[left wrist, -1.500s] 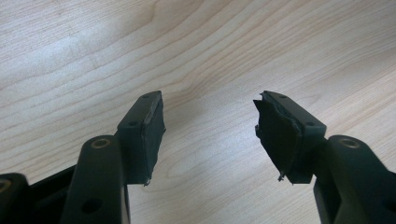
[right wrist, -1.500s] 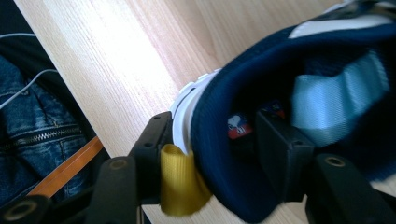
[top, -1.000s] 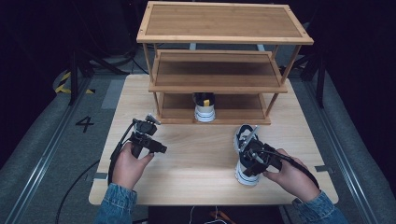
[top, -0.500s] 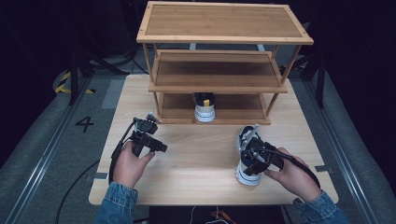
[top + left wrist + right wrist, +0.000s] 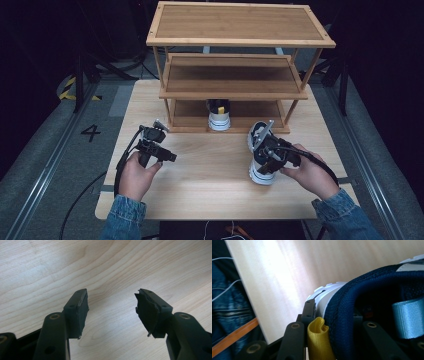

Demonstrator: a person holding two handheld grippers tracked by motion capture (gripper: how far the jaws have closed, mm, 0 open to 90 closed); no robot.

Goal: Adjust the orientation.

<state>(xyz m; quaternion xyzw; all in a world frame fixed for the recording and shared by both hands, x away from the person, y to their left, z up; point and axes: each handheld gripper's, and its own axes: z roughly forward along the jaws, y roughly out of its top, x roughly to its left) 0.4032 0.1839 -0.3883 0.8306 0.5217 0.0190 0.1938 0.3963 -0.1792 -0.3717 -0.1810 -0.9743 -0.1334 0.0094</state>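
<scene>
The right gripper (image 5: 267, 155), held from the right, clamps the heel collar of the sneaker (image 5: 260, 165) on the table's (image 5: 210, 175) right half. The left gripper (image 5: 111, 312) hovers over bare wood, jaws wide, empty.

Table (image 5: 210, 170) evenly lit amid dark surroundings (right gripper view glary, close shoe (image 5: 362, 305) soft).

Dark lab, numbered floor marking (image 5: 91, 132), hazard tape (image 5: 66, 88), test table (image 5: 200, 170)
</scene>
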